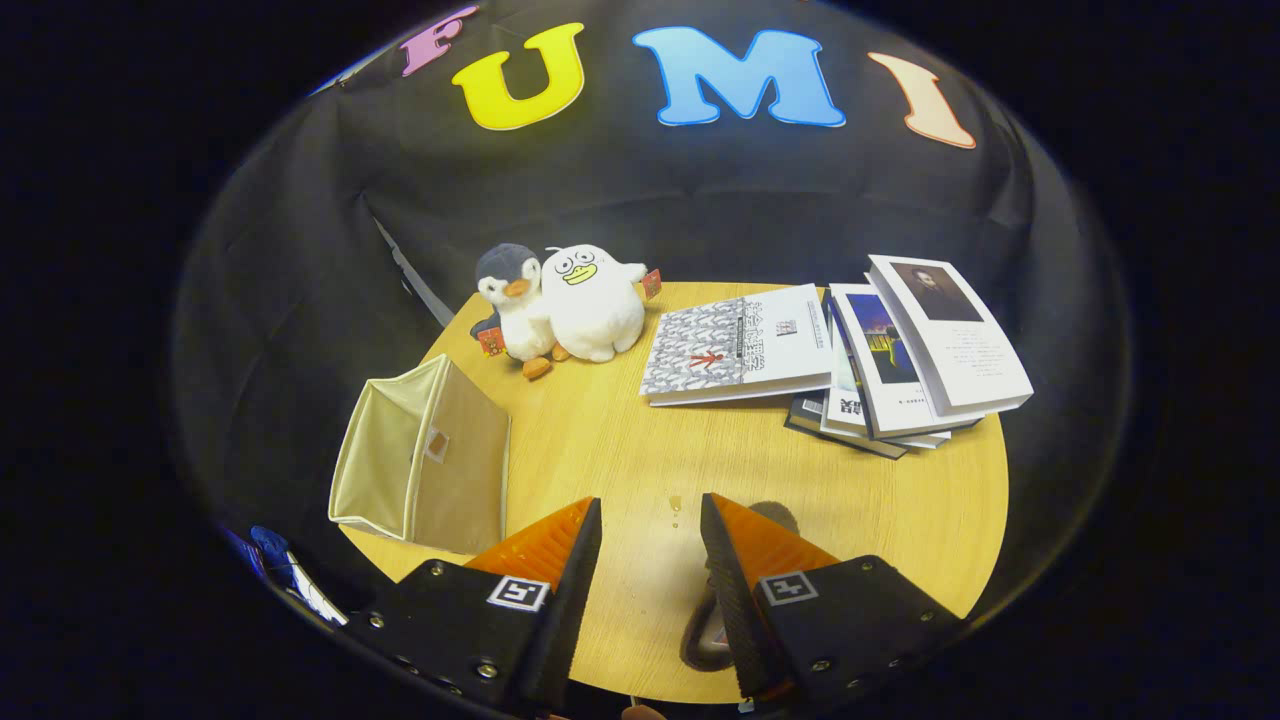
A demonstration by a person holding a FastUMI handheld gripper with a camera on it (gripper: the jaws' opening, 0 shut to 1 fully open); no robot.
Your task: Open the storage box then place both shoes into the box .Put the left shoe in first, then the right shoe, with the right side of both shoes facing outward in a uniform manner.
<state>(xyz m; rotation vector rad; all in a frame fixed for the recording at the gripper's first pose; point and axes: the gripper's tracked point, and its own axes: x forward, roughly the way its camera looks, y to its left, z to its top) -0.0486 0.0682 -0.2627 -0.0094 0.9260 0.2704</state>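
Round wood-grain table (620, 440); beige fabric box (425, 460) left of tool (650, 530), ribbed orange fingers apart.

dim booth | table (620, 450) lit from above | edges bowed, dark

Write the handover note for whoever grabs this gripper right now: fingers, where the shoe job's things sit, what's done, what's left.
Gripper: open, fingers apart over the round wooden table, holding nothing.
Storage box: beige fabric, at the table's edge beside one finger, lying open; no shoe visible inside.
Shoe: a dark shape, likely one shoe, partly hidden behind the other finger; which shoe it is cannot be told.
Clutter beyond the fingers: two plush toys, a spread of books.
Done: box appears open.
Left: place left shoe, then right, right sides facing outward.
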